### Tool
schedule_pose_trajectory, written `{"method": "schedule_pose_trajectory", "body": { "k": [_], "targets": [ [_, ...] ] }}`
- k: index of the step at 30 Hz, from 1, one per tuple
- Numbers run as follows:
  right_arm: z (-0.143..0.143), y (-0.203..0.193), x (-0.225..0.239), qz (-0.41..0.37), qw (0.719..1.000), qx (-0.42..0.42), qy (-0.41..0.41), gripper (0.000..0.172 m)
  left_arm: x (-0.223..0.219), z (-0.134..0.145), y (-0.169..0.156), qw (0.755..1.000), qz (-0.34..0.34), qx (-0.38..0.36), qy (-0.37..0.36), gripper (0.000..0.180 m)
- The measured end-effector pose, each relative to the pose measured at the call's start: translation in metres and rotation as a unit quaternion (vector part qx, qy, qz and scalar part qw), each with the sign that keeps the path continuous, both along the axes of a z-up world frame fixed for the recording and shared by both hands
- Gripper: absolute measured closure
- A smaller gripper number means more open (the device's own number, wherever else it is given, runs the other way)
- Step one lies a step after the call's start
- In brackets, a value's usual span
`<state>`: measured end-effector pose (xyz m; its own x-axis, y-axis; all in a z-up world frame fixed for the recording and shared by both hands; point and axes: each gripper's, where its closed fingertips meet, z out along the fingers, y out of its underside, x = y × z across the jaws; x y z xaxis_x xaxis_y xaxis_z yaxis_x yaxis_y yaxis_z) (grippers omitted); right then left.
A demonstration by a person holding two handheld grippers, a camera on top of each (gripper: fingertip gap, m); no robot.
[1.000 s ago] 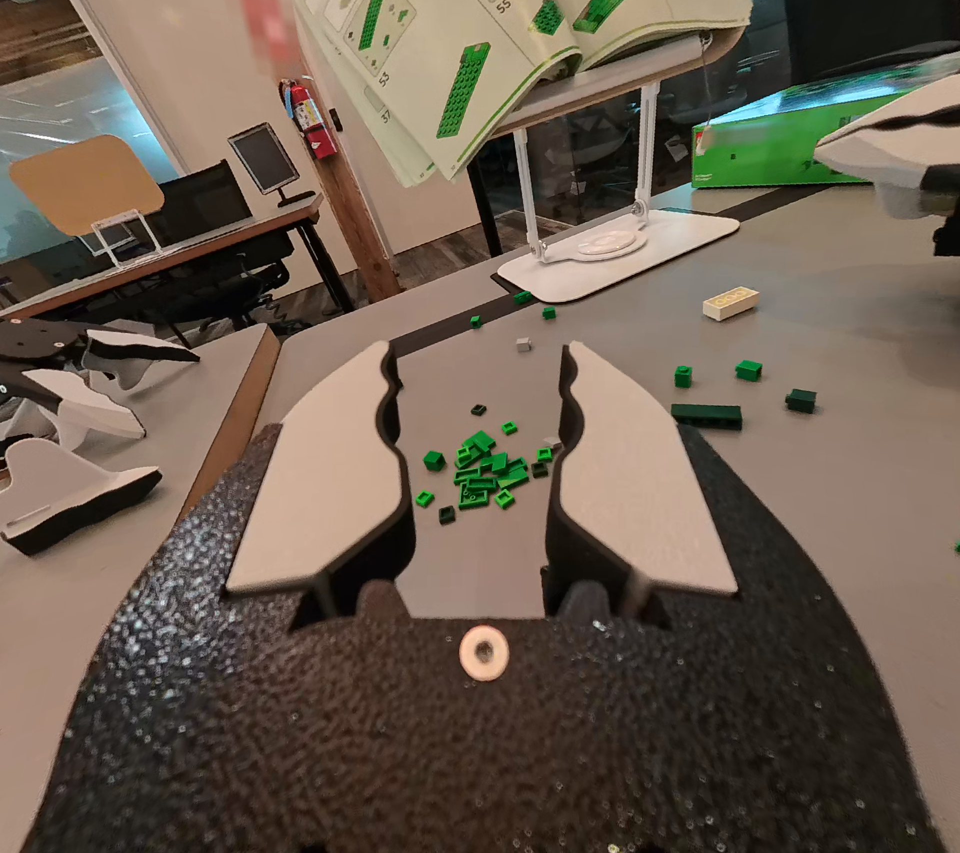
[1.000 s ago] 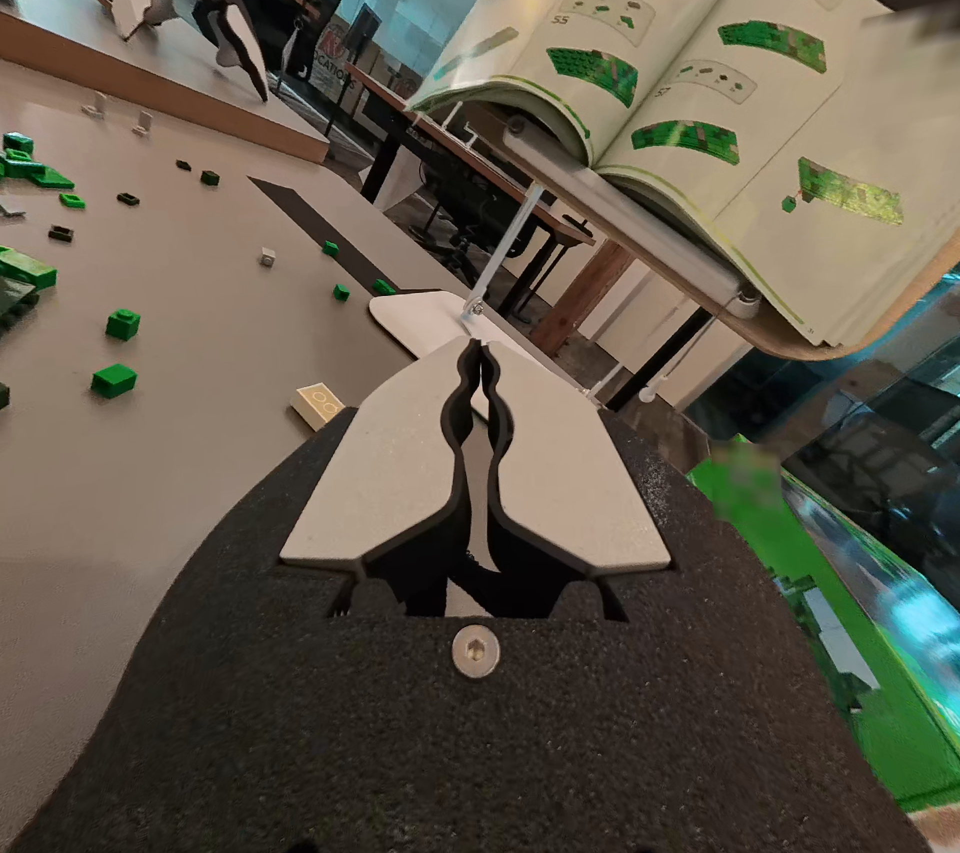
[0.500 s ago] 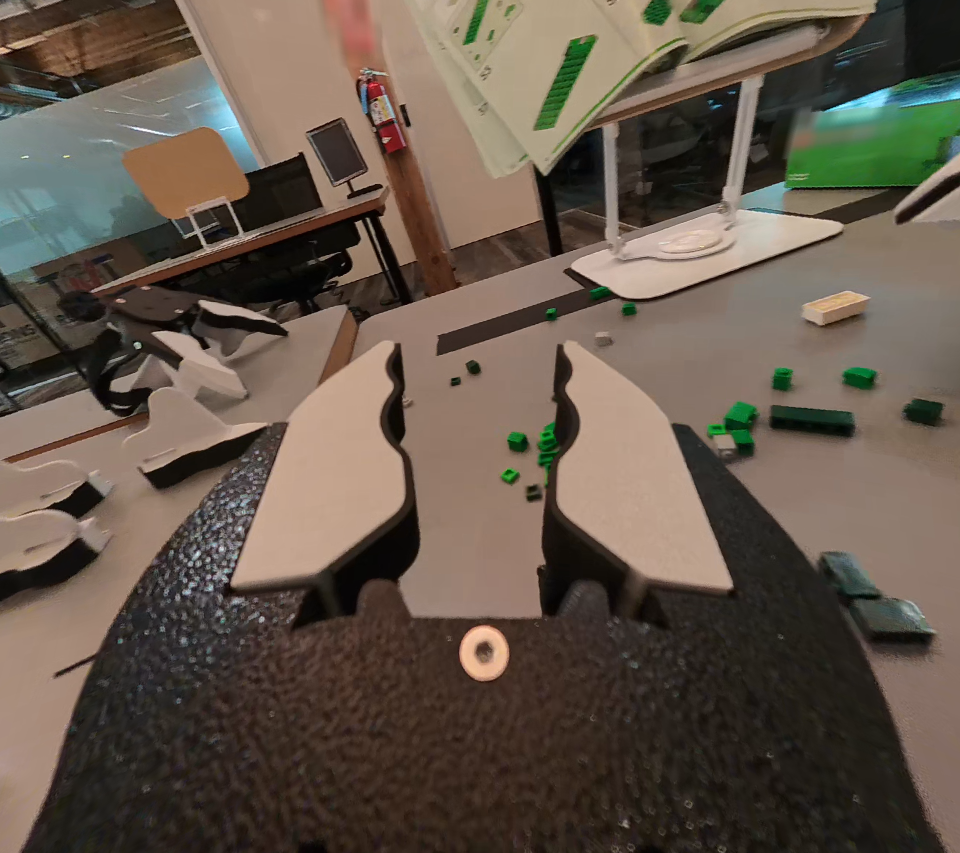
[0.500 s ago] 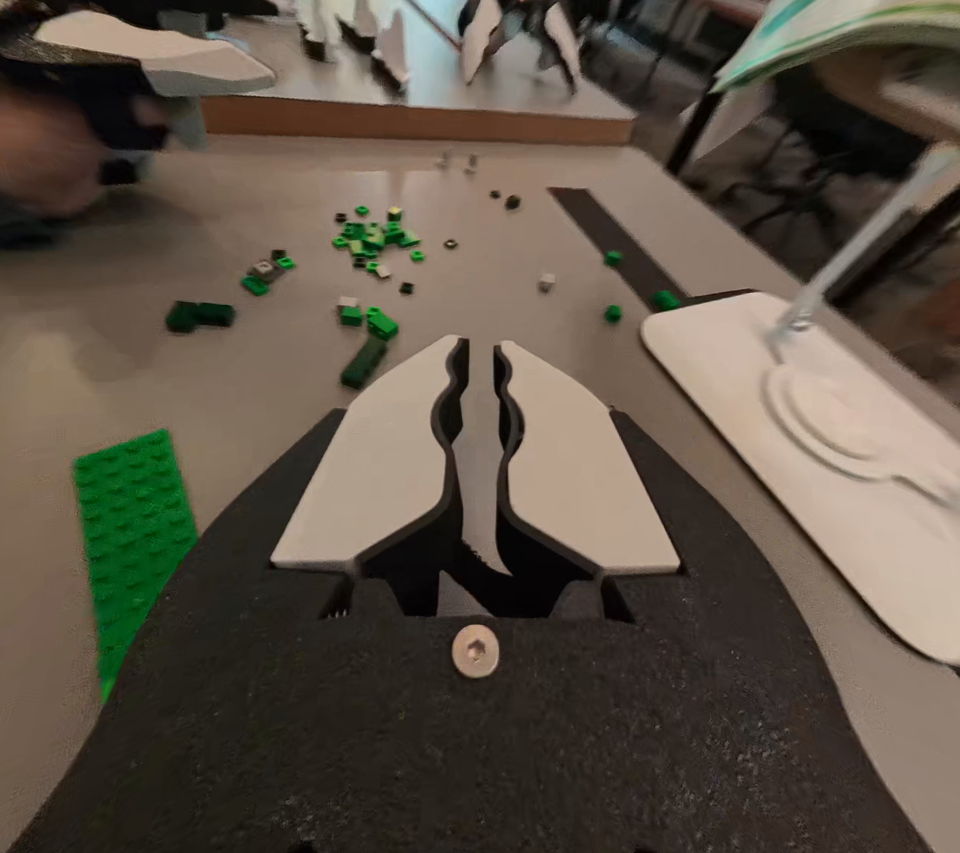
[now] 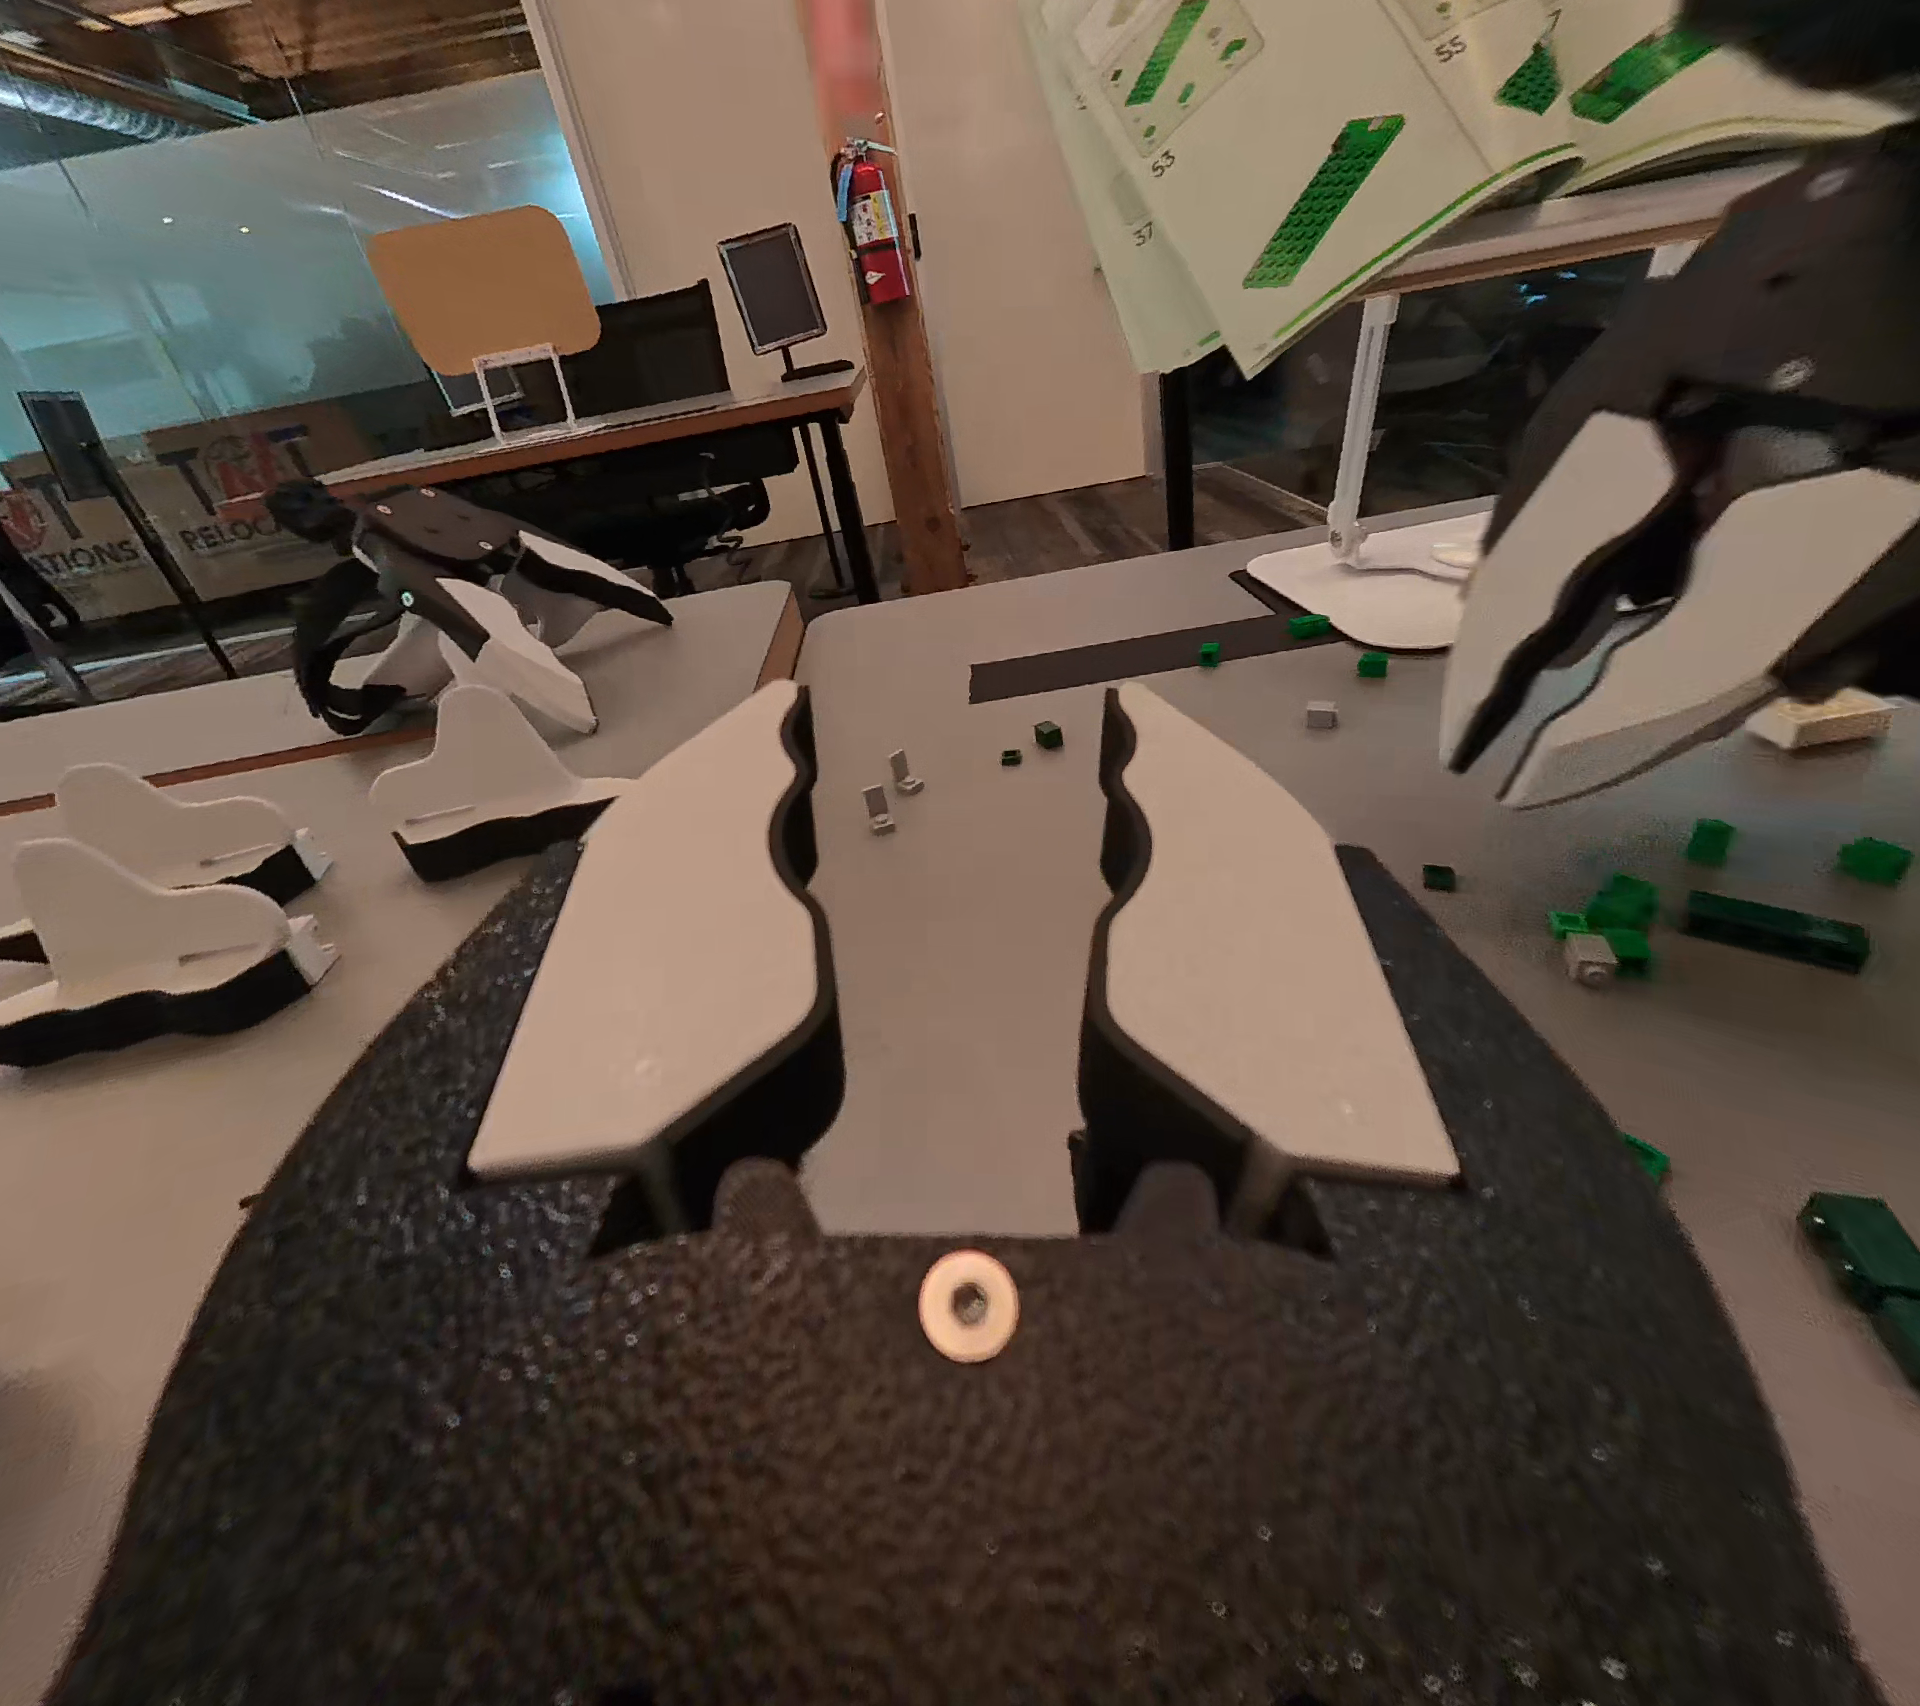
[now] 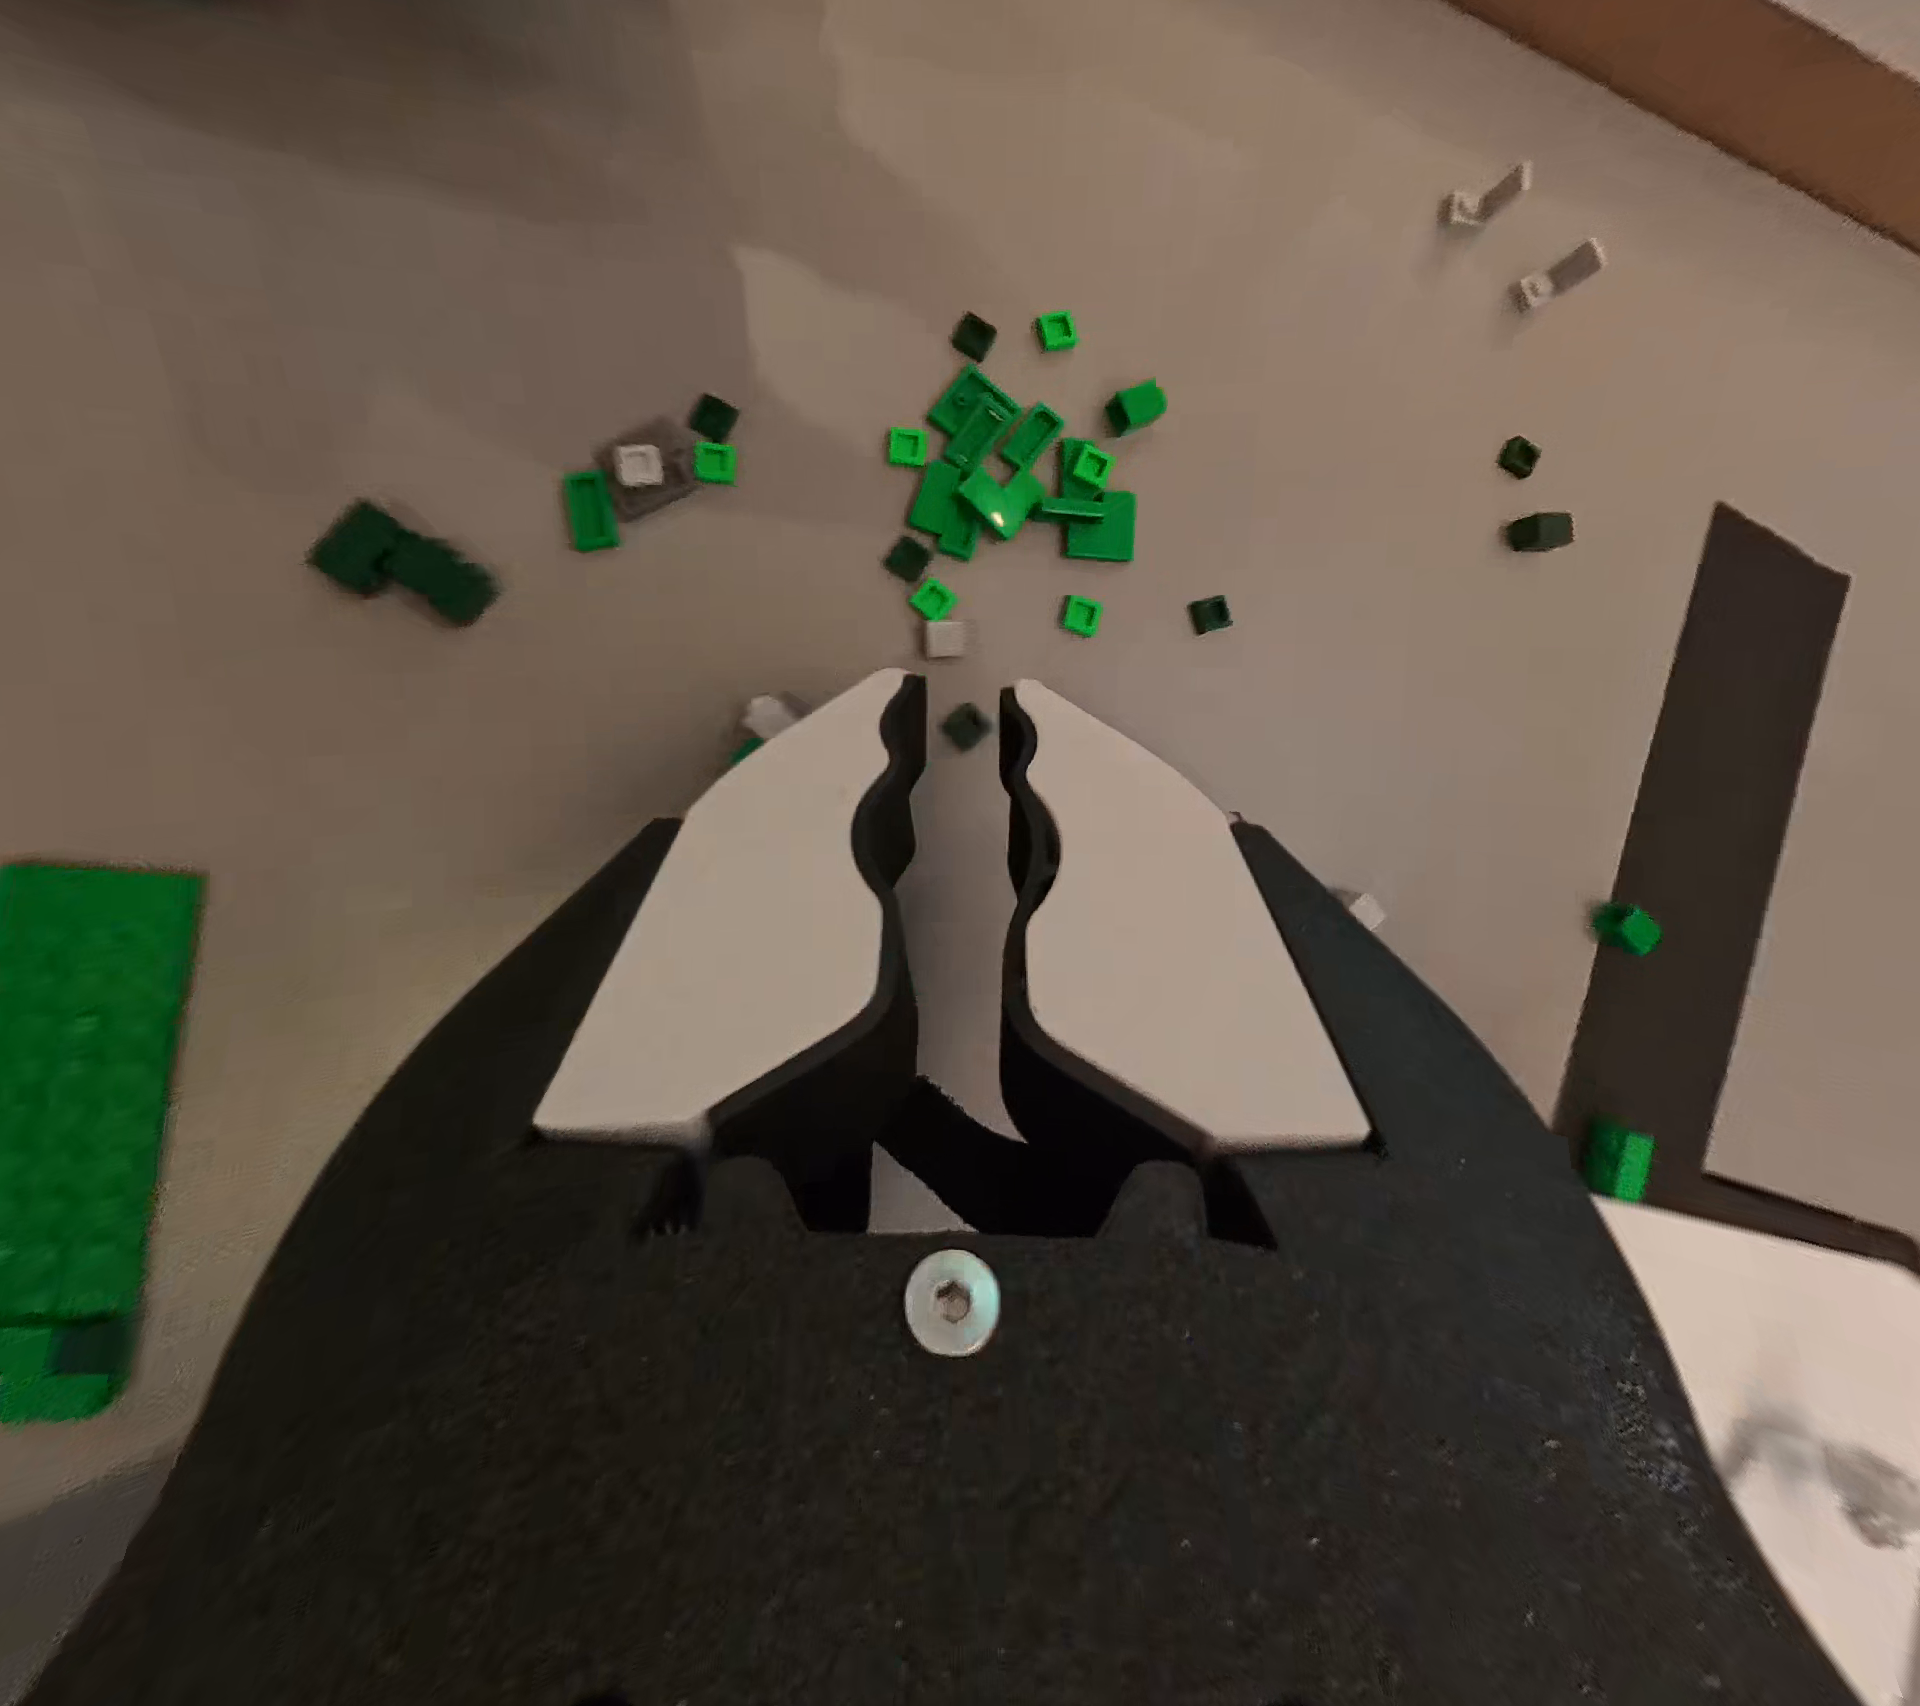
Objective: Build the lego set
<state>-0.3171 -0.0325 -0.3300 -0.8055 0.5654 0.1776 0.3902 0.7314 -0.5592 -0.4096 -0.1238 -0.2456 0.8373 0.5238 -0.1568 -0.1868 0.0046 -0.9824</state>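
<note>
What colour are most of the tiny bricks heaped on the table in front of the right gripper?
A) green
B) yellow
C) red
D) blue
A: the heap of small bricks lying on the grey table beyond the right gripper is mostly bright green.

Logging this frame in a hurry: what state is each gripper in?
Left gripper: open, holding nothing.
Right gripper: slightly open, holding nothing; a dark green piece lies on the table between its tips.
</note>
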Motion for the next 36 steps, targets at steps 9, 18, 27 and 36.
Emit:
{"method": "schedule_pose_trajectory", "body": {
  "k": [9, 18, 27, 36],
  "targets": [
    [-0.026, 0.006, -0.035, -0.01, 0.994, -0.025, -0.103, 0.157, -0.001, 0.002, 0.0, 1.0, -0.003, 0.004, 0.0, 0.13],
    [-0.036, 0.005, -0.04, -0.011, 0.993, -0.001, -0.114, 0.161, 0.005, 0.002, 0.006, 1.0, -0.016, -0.005, 0.01, 0.13],
    [0.02, -0.005, -0.036, 0.068, 0.978, 0.072, 0.184, 0.165, 0.046, -0.008, 0.029, 0.968, -0.228, 0.001, -0.105, 0.162],
    [0.068, -0.028, 0.008, 0.164, 0.864, 0.239, 0.411, 0.165, 0.09, -0.009, 0.046, 0.904, -0.379, 0.02, -0.194, 0.171]
  ]
}}
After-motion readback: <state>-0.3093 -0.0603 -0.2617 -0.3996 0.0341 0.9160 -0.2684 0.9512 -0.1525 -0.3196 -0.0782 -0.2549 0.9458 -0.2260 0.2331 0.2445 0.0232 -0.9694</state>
